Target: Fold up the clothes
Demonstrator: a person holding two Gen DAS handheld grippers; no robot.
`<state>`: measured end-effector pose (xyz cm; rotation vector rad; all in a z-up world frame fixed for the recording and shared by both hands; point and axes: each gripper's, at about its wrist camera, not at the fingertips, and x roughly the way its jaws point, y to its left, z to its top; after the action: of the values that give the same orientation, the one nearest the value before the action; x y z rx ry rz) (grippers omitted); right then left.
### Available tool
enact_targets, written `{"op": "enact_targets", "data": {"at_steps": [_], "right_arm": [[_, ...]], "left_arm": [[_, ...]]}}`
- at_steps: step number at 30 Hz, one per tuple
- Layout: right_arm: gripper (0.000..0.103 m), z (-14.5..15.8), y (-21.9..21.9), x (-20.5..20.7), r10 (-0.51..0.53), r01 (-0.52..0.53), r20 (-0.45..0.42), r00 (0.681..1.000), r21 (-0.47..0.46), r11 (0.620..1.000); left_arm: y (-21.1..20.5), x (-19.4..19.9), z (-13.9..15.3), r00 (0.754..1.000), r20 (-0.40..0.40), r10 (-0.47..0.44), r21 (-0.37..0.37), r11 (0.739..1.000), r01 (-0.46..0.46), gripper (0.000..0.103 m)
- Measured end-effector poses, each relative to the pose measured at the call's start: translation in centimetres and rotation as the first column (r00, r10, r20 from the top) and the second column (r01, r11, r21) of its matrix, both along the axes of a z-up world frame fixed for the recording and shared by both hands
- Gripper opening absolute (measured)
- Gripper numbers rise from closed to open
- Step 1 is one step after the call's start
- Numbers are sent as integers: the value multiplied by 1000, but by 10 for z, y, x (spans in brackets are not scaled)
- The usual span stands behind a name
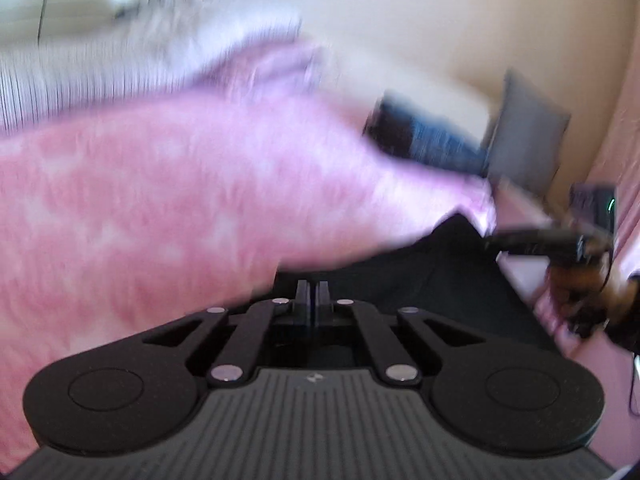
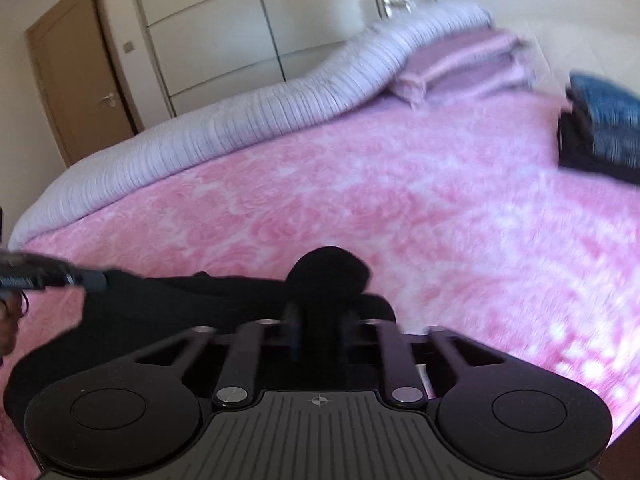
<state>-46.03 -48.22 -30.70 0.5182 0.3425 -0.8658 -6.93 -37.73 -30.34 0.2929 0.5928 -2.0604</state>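
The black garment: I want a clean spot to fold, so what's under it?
Pink blanket shows around the black garment; directly beneath is covered.

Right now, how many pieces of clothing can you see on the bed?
3, maybe more. A black garment stretches between the left gripper and right gripper. Two folded pieces, blue over dark, are stacked at the far edge. Others may sit hidden in that stack.

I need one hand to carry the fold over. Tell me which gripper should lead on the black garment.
Probably the right gripper: its fingers are shut on a bunched edge of the black garment. The left gripper is also shut, but what it pinches is unclear.
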Motion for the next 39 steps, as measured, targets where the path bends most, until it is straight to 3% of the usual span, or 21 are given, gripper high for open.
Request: {"op": "enact_targets", "data": {"at_steps": [3,6,10,15,22,27,30,32,33,39], "right_arm": [[6,17,5,-6,-4,9,78,997,-60,998],[6,16,-8,4,1,2,39,999,-67,998],[6,-15,-33,15,-3,4,-42,999,11,1000],[6,-29,-34,1,-41,42,-13,999,52,998],[6,-19,-14,0,-97,92,-91,991,-58,994],[6,-43,-36,-5,-70,77,-79,994,90,993],[16,-25,-27,-3,-84,90,-129,988,41,995],[32,-10,-10,2,-123,119,-208,970,-30,992],[34,-3,0,3,-135,122,-241,961,-68,990],[47,10,83,9,-55,24,-251,966,-125,992]], "left_arm": [[-1,2,7,999,17,37,-68,997,-36,0],[-22,-2,-14,995,83,57,7,998,-58,0],[-45,-7,-50,987,149,62,129,988,-82,1],[-47,-7,-53,985,158,64,132,988,-85,1],[-53,-22,-49,981,190,44,124,990,-68,1],[-61,-25,-59,978,206,30,162,985,-64,3],[-62,-24,-55,978,207,29,177,982,-67,4],[-58,-24,-49,974,223,34,173,982,-74,7],[-54,-24,-45,972,233,37,164,983,-77,9],[-15,-23,-5,962,253,105,56,991,-123,10]]}}
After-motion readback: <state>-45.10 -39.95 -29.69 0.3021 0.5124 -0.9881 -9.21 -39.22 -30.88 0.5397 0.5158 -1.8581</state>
